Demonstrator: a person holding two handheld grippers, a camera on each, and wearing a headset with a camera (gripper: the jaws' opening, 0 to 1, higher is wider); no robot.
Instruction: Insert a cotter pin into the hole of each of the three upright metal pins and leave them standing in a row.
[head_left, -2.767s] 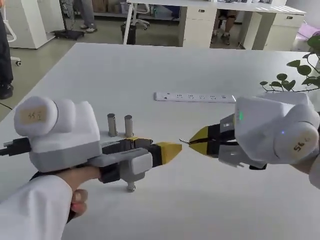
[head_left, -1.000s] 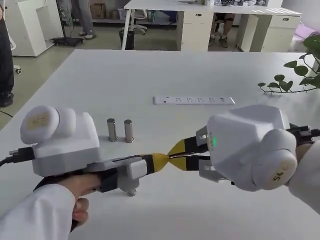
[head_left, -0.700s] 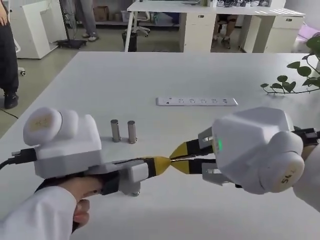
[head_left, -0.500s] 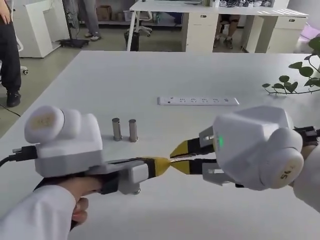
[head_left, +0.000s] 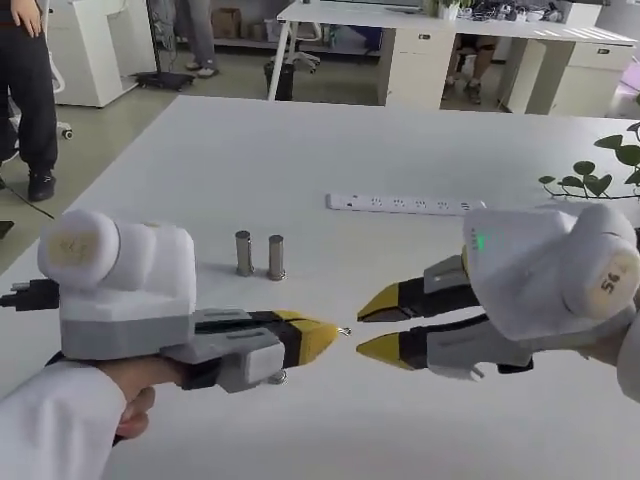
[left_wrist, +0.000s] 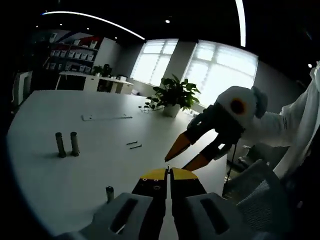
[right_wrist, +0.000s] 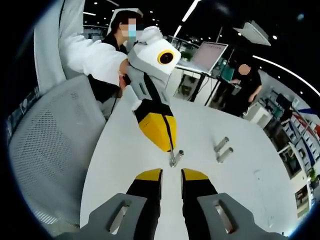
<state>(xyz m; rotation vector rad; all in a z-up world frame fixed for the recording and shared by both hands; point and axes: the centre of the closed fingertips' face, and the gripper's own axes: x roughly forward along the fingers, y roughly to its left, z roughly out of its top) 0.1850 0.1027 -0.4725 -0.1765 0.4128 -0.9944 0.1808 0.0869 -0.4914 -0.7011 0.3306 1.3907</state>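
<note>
Left gripper (head_left: 322, 335) is clamped on the cotter pin (head_left: 343, 331), holding it above the third metal pin (head_left: 275, 377), presumably to line it up for insertion; right gripper (head_left: 362, 332) hangs alongside, jaws parted, empty

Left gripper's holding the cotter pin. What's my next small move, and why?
Probably ease the open right gripper forward to clasp the near metal pin: it stands free just ahead of its jaws, while the left gripper is shut on the cotter pin.
</note>
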